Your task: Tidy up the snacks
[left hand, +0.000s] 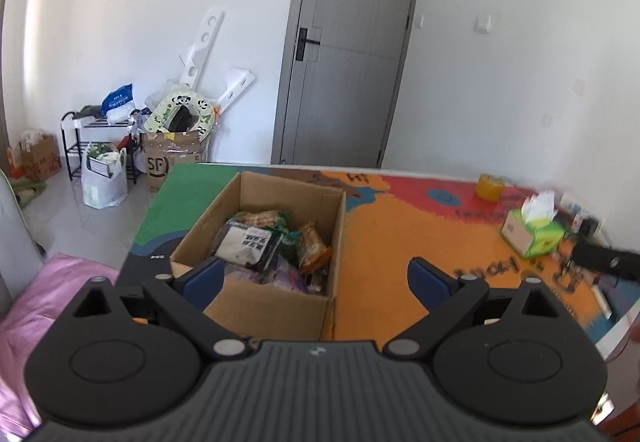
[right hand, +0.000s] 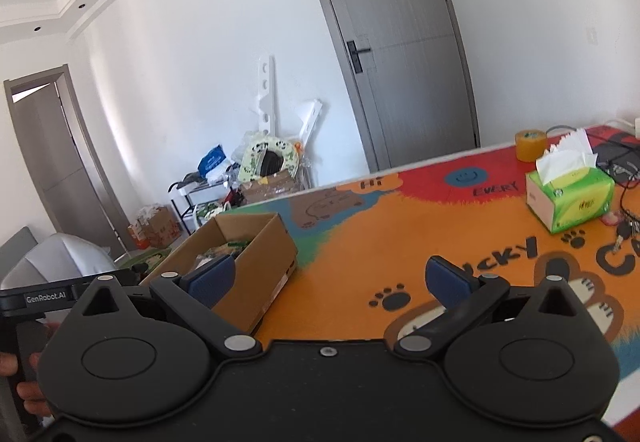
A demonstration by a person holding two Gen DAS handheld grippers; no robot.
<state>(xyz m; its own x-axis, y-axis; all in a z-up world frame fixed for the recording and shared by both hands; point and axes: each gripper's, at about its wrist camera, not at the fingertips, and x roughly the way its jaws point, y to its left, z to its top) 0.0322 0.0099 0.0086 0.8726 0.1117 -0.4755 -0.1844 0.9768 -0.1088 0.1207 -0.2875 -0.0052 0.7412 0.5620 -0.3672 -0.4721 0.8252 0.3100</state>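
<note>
An open cardboard box (left hand: 280,306) stands on the colourful table mat (left hand: 384,242). It holds several snack packets (left hand: 264,242), among them a white and black pack and an orange one. My left gripper (left hand: 316,278) is open and empty, raised just in front of the box's near wall. My right gripper (right hand: 328,278) is open and empty, above the orange part of the mat, to the right of the box (right hand: 256,262). The left gripper's body (right hand: 48,298) shows at the left edge of the right wrist view.
A green tissue box (right hand: 572,197) and a roll of yellow tape (right hand: 530,145) sit at the far right of the table, with keys and cables (right hand: 624,230) beside them. The table's left edge drops to the floor, with a pink cushion (left hand: 40,302), bags and cartons (left hand: 172,157).
</note>
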